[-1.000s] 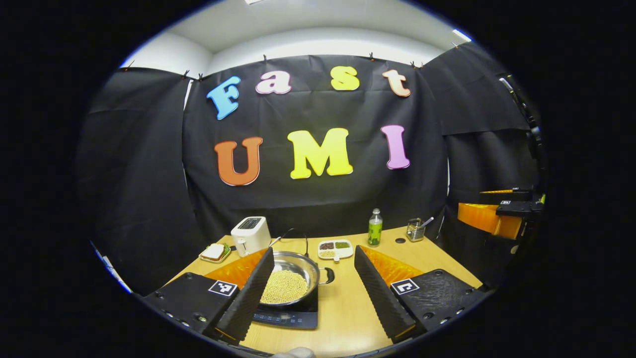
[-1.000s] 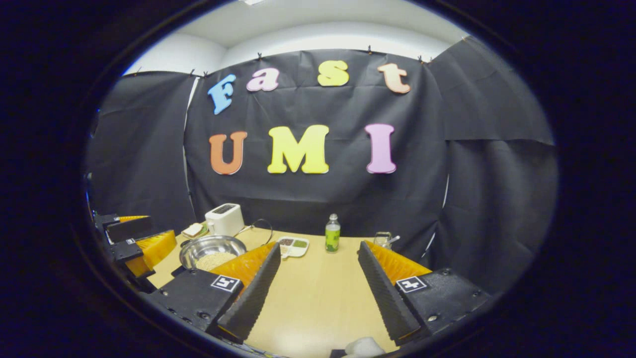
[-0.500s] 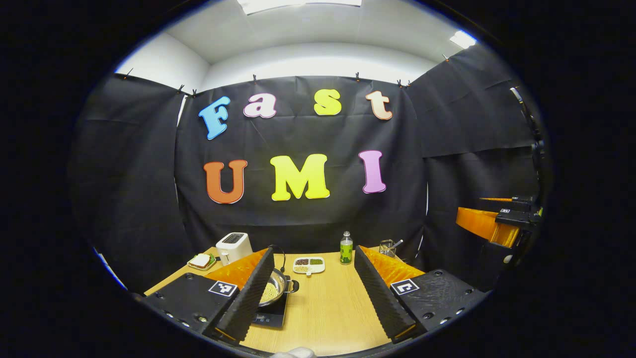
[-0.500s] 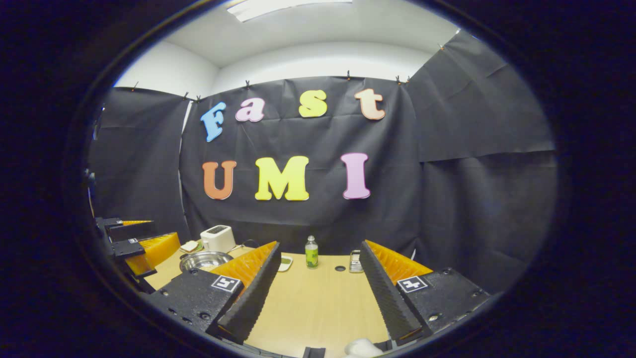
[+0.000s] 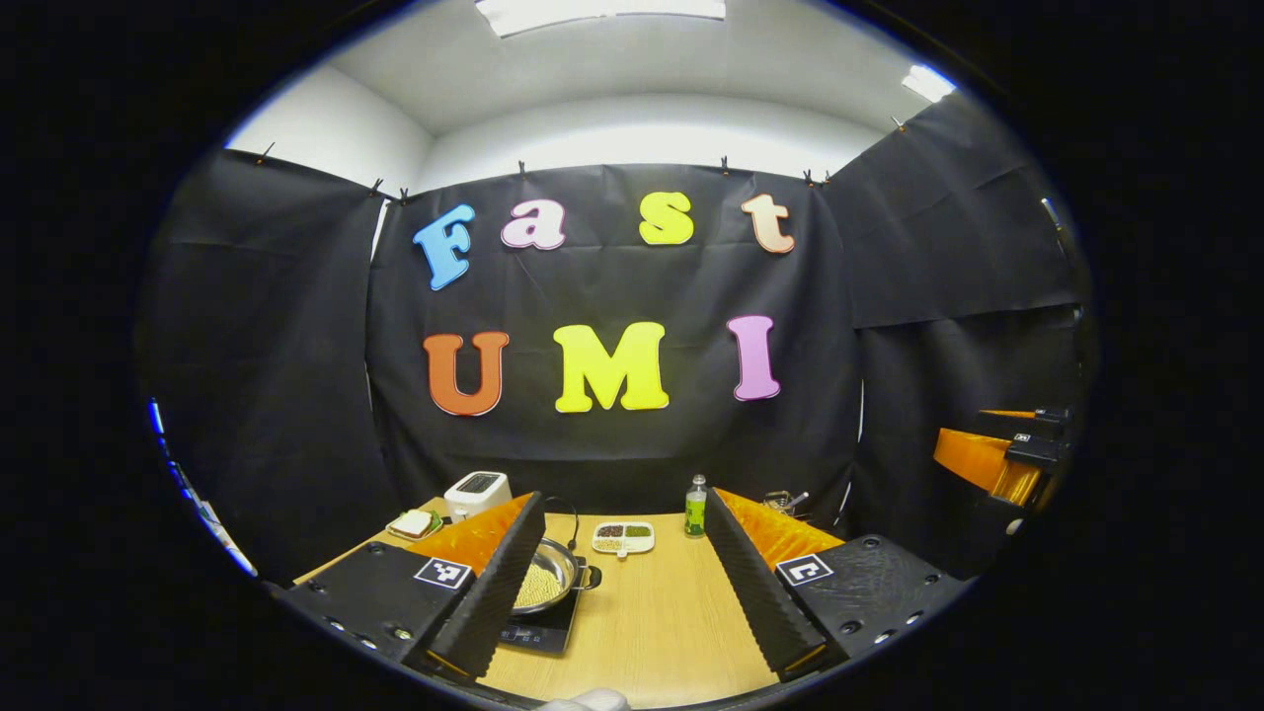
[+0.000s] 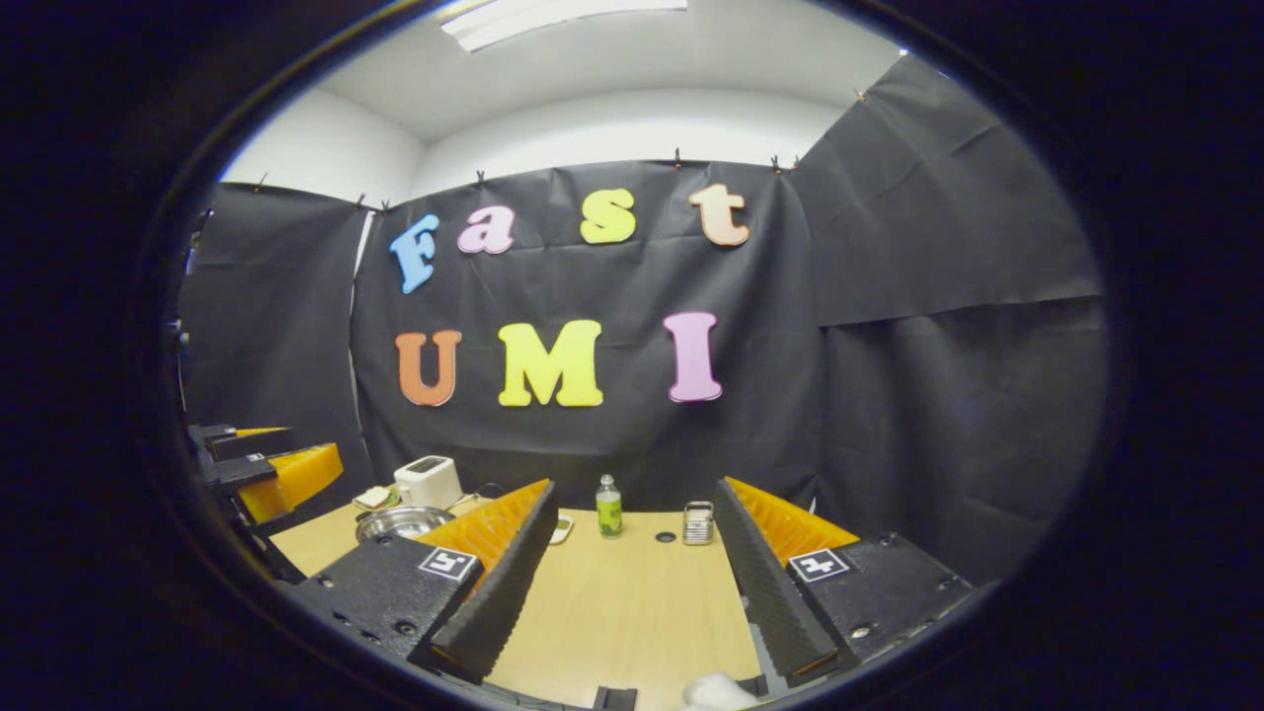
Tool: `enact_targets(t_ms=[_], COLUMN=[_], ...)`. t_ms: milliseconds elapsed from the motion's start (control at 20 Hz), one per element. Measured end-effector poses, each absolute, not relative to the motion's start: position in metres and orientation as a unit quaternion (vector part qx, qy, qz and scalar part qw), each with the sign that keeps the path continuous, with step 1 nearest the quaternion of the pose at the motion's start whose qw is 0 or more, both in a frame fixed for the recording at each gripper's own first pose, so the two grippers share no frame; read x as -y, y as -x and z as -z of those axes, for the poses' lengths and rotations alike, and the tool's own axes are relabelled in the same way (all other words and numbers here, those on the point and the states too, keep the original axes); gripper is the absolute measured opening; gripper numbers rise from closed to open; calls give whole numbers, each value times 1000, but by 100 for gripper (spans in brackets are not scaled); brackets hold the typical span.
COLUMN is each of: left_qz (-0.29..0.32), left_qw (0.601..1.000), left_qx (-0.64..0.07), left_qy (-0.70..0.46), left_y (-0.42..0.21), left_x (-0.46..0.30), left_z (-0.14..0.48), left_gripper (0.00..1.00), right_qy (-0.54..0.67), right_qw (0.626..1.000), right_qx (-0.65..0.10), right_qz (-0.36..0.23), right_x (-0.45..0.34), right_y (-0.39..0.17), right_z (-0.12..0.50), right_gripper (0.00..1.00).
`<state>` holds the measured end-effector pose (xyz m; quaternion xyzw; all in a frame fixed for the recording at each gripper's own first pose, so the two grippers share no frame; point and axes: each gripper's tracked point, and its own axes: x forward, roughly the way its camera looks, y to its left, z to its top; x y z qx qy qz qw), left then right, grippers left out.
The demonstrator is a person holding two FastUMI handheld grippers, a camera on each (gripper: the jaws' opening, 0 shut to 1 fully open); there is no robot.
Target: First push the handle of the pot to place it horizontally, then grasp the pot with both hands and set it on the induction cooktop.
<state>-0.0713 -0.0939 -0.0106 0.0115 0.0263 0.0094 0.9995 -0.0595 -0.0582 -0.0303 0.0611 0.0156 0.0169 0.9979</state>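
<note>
— Black cloth hangs behind a wooden tabletop (image 5: 652,632), and the pot (image 5: 549,581) sits near its left edge. Why there?

— Because the induction cooktop (image 5: 541,632) lies there, and the pot rests right on it, beans inside, a short black handle (image 5: 590,576) pointing sideways toward the table's middle. Judged from that, the placing looks done.

— And the left gripper (image 5: 624,583)?

— It hangs above the near edge with its fingers spread wide and nothing between them. The pot lies ahead of it and low, partly hidden behind its left-hand finger (image 5: 489,592) (so the pot's far side cannot be read from there).

— The right gripper (image 6: 632,578)?

— Also gaping and empty, held over the near edge further toward the right side. In the right gripper view the pot (image 6: 403,521) lies well off to the left, beyond that gripper's own finger, with the left gripper (image 6: 259,476) raised at the view's left margin.

— Is anything crowding the pot?

— A toaster (image 5: 476,492) and a plate of sandwich (image 5: 414,522) stand toward the far left corner; a divided dish (image 5: 622,536), a green bottle (image 5: 696,505) and a small wire holder (image 6: 697,522) line the far edge. All stand apart from the cooktop, which probably explains why both grippers can hang free and clear.
</note>
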Motion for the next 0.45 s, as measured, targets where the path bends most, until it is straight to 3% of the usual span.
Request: enact_targets(t_ms=[450], left_qz=[-8], left_qw=[1000], left_qx=[-20], left_qy=[-10], left_y=[76], left_x=[91], left_z=[-3], left_gripper=[96], right_qy=[-65], right_qw=[998], right_qx=[-19], right_qz=[-11], right_x=[66], right_y=[65], right_z=[25], right_gripper=[99])
